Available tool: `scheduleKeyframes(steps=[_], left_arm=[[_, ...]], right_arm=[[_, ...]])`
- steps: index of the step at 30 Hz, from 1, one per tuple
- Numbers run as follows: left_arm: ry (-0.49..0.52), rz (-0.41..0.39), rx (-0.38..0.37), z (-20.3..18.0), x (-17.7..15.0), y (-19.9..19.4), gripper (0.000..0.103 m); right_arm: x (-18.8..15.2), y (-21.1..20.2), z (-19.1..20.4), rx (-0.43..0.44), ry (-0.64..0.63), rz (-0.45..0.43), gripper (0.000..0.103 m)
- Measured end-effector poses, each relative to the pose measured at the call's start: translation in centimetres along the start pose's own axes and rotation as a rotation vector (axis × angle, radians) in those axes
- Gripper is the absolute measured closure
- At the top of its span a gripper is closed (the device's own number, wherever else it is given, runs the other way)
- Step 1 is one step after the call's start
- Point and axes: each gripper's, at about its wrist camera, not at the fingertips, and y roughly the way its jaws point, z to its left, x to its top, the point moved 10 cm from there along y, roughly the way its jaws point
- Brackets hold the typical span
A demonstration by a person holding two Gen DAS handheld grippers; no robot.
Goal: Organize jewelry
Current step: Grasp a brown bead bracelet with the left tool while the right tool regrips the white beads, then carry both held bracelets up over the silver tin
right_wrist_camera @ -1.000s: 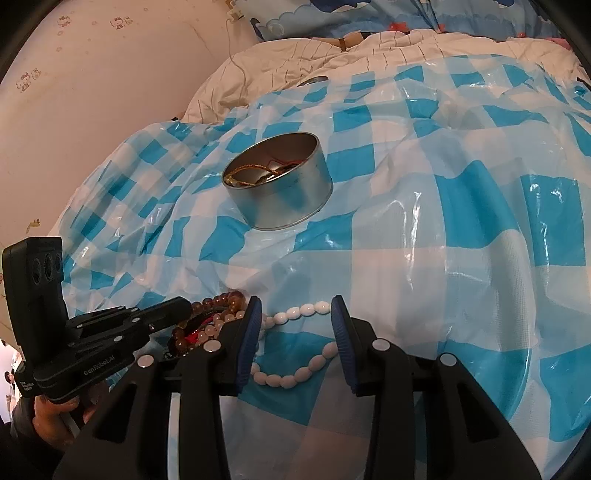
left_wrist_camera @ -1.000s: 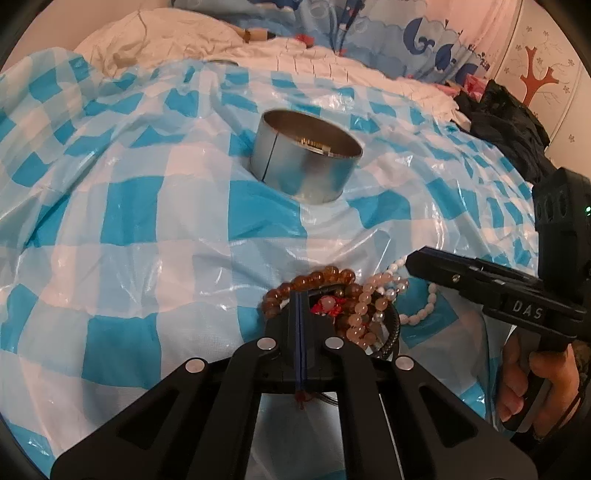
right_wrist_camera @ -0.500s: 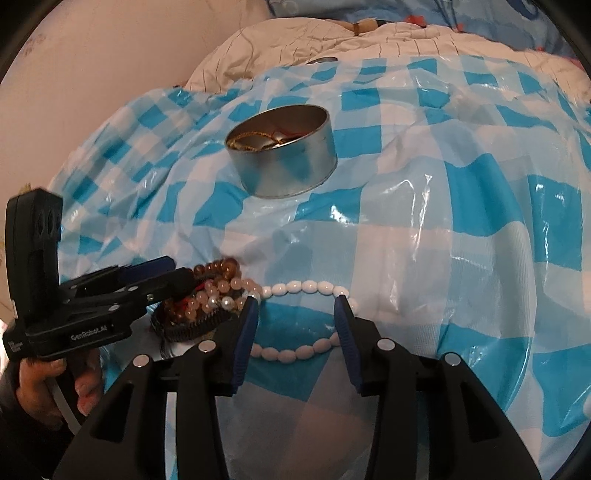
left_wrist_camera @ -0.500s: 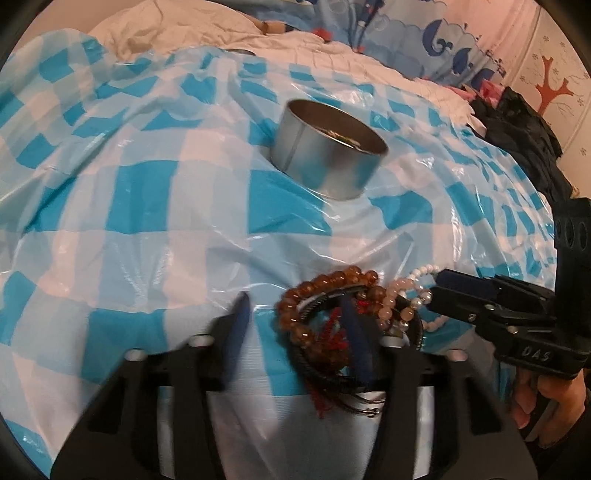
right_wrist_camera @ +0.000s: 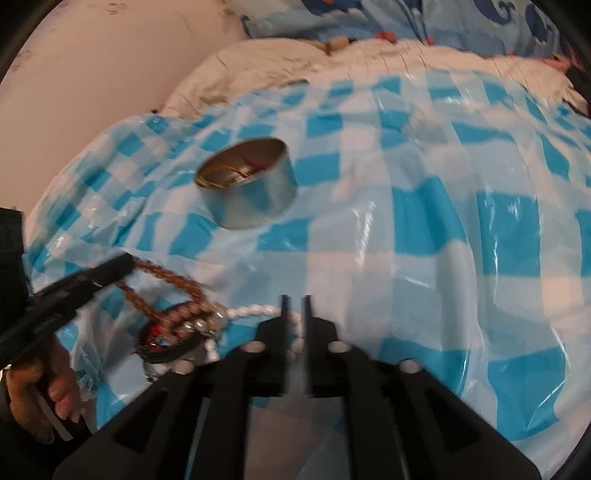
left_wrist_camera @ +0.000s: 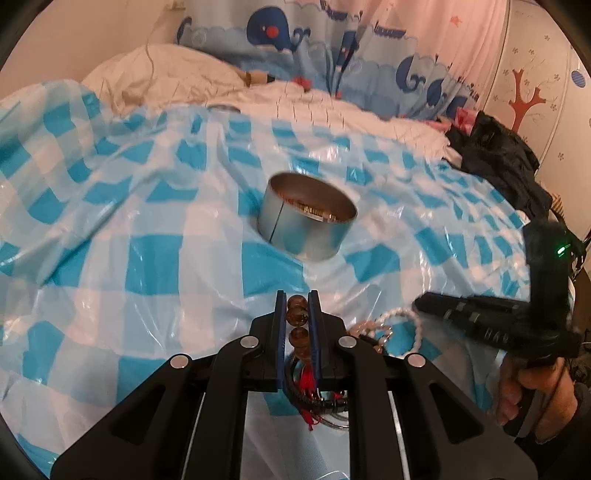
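Shiny metal tin (left_wrist_camera: 307,218) — glossy plastic sheet (left_wrist_camera: 155,266)

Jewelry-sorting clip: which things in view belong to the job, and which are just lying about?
Job: amber bracelet, white beads, tangled pile, tin.
Lying about: black clothes, whale curtain, white quilt.

Both wrist cameras look steeply down, close, sharing the tin (left_wrist_camera: 308,218)
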Motion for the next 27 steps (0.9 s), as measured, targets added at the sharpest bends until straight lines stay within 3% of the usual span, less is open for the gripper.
scheduleKeyframes(steps=[3,5,7,8,11,18,27], left_arm=[[-0.001,-0.026,-0.009,-0.1,0.6,-0.7,0.093],[-0.003,-0.043,-0.014,0.0,0.9,-1.1,0.093],[-0.007,-0.050,-0.014,0.1,1.0,-1.3,0.093],[-0.009,-0.052,-0.015,0.1,1.1,-1.4,0.093],[-0.011,-0.059,-0.015,0.3,1.2,-1.6,0.093],[-0.004,-0.063,-0.019,0.0,1.5,-1.7,0.093],[0.006,-0.074,-0.027,-1.7,3.0,-1.0,0.093]], right_arm=[[-0.8,0.9,1.1,-0.036,-0.084,0.024,0.047],[-1.3,1.3,1.5,-0.082,-0.154,0.033,0.055],[-1.7,1.6,2.1,-0.095,-0.212,0.044,0.087],[-1.8,1.6,2.4,-0.069,-0.210,0.048,0.095],[-1.3,1.0,2.0,-0.036,-0.165,0.020,0.095],[2.0,-2.8,1.7,0.191,0.026,-0.147,0.095],[5.6,-6.1,3.7,0.328,0.037,-0.309,0.095]])
